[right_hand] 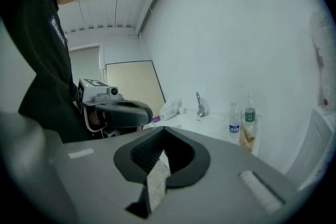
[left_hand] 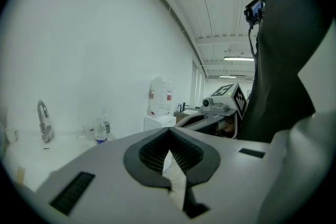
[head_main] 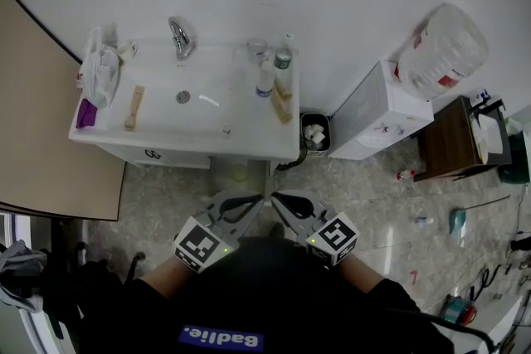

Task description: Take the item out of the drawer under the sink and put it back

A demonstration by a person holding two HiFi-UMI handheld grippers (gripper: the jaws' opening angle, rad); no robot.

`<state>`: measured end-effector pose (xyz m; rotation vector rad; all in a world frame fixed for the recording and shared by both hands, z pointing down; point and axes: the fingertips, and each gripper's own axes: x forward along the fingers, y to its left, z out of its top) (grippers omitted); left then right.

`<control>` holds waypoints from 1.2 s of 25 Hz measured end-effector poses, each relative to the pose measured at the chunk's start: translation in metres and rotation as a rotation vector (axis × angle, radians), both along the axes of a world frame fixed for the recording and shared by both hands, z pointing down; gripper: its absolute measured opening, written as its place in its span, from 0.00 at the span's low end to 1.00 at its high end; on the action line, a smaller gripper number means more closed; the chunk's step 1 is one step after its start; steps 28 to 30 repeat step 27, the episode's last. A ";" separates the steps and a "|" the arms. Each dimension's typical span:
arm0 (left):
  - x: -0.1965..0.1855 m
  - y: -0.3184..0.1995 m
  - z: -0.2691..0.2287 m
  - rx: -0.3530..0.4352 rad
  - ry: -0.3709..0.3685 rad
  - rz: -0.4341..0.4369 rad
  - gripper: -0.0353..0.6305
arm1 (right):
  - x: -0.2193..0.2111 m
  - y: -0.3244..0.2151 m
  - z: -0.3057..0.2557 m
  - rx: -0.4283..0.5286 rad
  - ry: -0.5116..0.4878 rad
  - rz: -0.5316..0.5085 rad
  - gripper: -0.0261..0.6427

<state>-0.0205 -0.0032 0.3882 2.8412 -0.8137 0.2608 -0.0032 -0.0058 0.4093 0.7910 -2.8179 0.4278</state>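
Left gripper (head_main: 255, 200) and right gripper (head_main: 279, 200) were side by side, tips nearly touching, before the sink (head_main: 158, 142). Fingers of both were pressed together, empty.

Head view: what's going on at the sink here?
A person stands facing the sink, with a gripper in each hand held close to the body. The left gripper and right gripper are both shut and empty, touching nothing. The drawer under the sink looks closed, and no item from it is in hand.
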 end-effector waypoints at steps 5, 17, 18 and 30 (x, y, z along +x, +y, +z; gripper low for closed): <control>0.002 0.004 0.003 -0.002 -0.003 0.010 0.06 | 0.001 0.004 0.003 0.000 0.002 -0.012 0.04; -0.002 0.005 0.007 -0.004 -0.015 0.003 0.06 | -0.003 0.005 0.006 -0.015 0.008 -0.013 0.04; -0.001 0.005 0.008 -0.005 -0.016 0.004 0.06 | -0.003 0.005 0.007 -0.016 0.008 -0.014 0.04; -0.005 0.007 0.007 -0.013 -0.032 0.011 0.06 | -0.007 0.010 0.006 -0.040 0.003 -0.022 0.04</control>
